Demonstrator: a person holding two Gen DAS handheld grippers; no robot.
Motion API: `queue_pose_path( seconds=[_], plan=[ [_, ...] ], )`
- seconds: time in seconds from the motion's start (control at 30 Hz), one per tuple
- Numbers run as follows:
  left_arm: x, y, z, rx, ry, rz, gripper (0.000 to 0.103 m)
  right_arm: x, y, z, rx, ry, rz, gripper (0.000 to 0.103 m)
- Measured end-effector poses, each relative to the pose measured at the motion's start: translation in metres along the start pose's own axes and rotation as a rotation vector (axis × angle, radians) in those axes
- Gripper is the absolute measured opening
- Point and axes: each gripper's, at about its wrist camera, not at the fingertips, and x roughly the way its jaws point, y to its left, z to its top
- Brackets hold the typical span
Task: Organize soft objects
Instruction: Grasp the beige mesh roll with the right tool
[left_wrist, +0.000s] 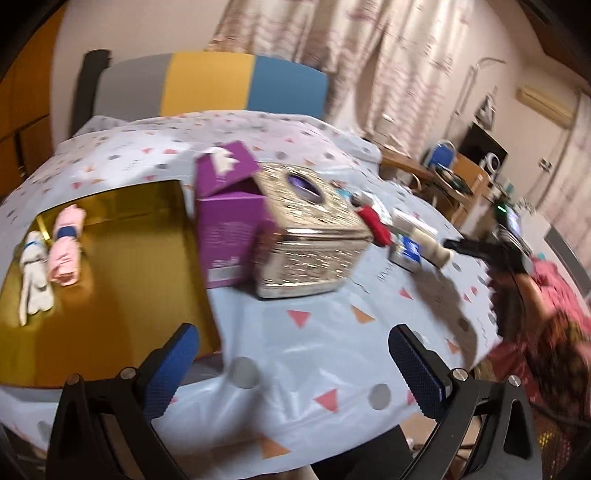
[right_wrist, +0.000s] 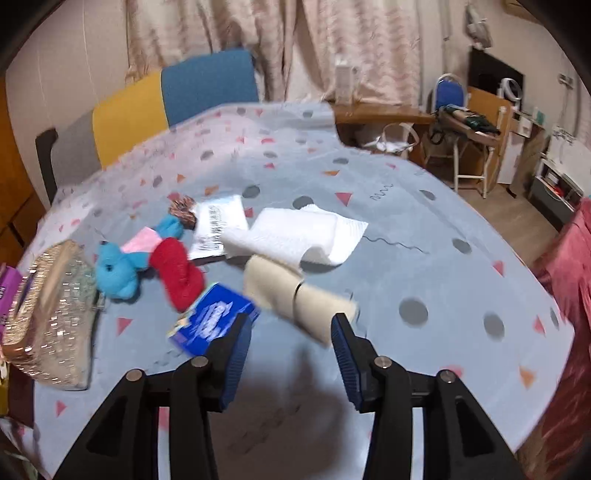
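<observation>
The right gripper (right_wrist: 290, 334), jaws apart and empty, hangs just short of the cream rolled cloth (right_wrist: 301, 295) on the surface, whose long axis runs slantwise across the gap; the left gripper (left_wrist: 291, 356), also open, is farther off.

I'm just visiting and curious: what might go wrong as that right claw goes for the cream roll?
The open right gripper is near the cream roll, but the blue packet lies right beside its left finger and could get nudged or pinched too. The roll could also roll away. The pictures are blurred, so aim may be off.
</observation>
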Motion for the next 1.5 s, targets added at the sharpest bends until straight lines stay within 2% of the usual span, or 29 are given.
queue_pose_path(
  seconds=[0.1, 0.17, 0.3, 0.4, 0.5, 0.57, 0.63, 0.7, 0.73, 0.8, 0.9, 1.03, 1.2, 1.27, 1.4, 1.43, 1.5],
  plan=[
    [0.003, -0.008, 0.004, 0.004, 0.003, 0.0, 0.103, 0.025, -0.002, 0.011, -0.049, 0.085, 0.007, 0.046],
    [0.006, -0.012, 0.006, 0.001, 0.006, 0.003, 0.103, 0.034, -0.002, 0.018, -0.1, 0.072, -0.002, 0.047],
    [0.01, -0.013, 0.002, -0.005, 0.021, 0.006, 0.103, 0.043, -0.003, 0.029, -0.113, 0.085, 0.054, 0.047],
    [0.015, -0.018, 0.002, 0.005, 0.029, 0.0, 0.103, 0.041, 0.001, 0.033, -0.171, 0.089, 0.018, 0.047],
    [0.02, -0.025, 0.003, 0.019, 0.031, -0.006, 0.103, 0.047, 0.006, 0.031, -0.24, 0.133, 0.07, 0.047],
    [0.025, -0.031, 0.003, 0.028, 0.043, -0.011, 0.103, 0.059, 0.012, 0.023, -0.307, 0.199, 0.034, 0.048],
    [0.029, -0.038, 0.004, 0.039, 0.053, -0.011, 0.103, 0.059, 0.017, 0.018, -0.354, 0.162, -0.002, 0.047],
    [0.034, -0.046, 0.006, 0.062, 0.068, -0.001, 0.103, 0.057, 0.011, 0.019, -0.271, 0.15, 0.064, 0.044],
    [0.037, -0.05, 0.006, 0.073, 0.074, -0.005, 0.103, 0.058, 0.01, 0.019, -0.242, 0.154, 0.075, 0.037],
    [0.039, -0.057, 0.008, 0.086, 0.078, -0.012, 0.103, 0.057, 0.01, 0.017, -0.224, 0.145, 0.059, 0.037],
    [0.044, -0.07, 0.01, 0.115, 0.084, -0.016, 0.103, 0.052, 0.014, 0.013, -0.219, 0.128, 0.047, 0.028],
    [0.053, -0.083, 0.016, 0.126, 0.093, -0.015, 0.103, 0.042, 0.01, 0.007, -0.143, 0.114, 0.091, 0.019],
    [0.067, -0.102, 0.027, 0.141, 0.102, -0.023, 0.103, 0.016, -0.007, -0.017, 0.052, 0.147, 0.143, 0.019],
    [0.075, -0.115, 0.032, 0.163, 0.103, -0.023, 0.103, 0.012, -0.01, -0.027, 0.09, 0.168, 0.155, 0.019],
    [0.091, -0.135, 0.041, 0.196, 0.111, -0.028, 0.103, 0.012, -0.001, -0.034, 0.035, 0.141, 0.141, 0.022],
    [0.095, -0.138, 0.042, 0.2, 0.114, -0.027, 0.103, 0.015, 0.001, -0.034, 0.015, 0.144, 0.138, 0.026],
    [0.102, -0.145, 0.047, 0.203, 0.115, -0.024, 0.103, 0.025, 0.012, -0.038, -0.057, 0.161, 0.084, 0.027]
  ],
)
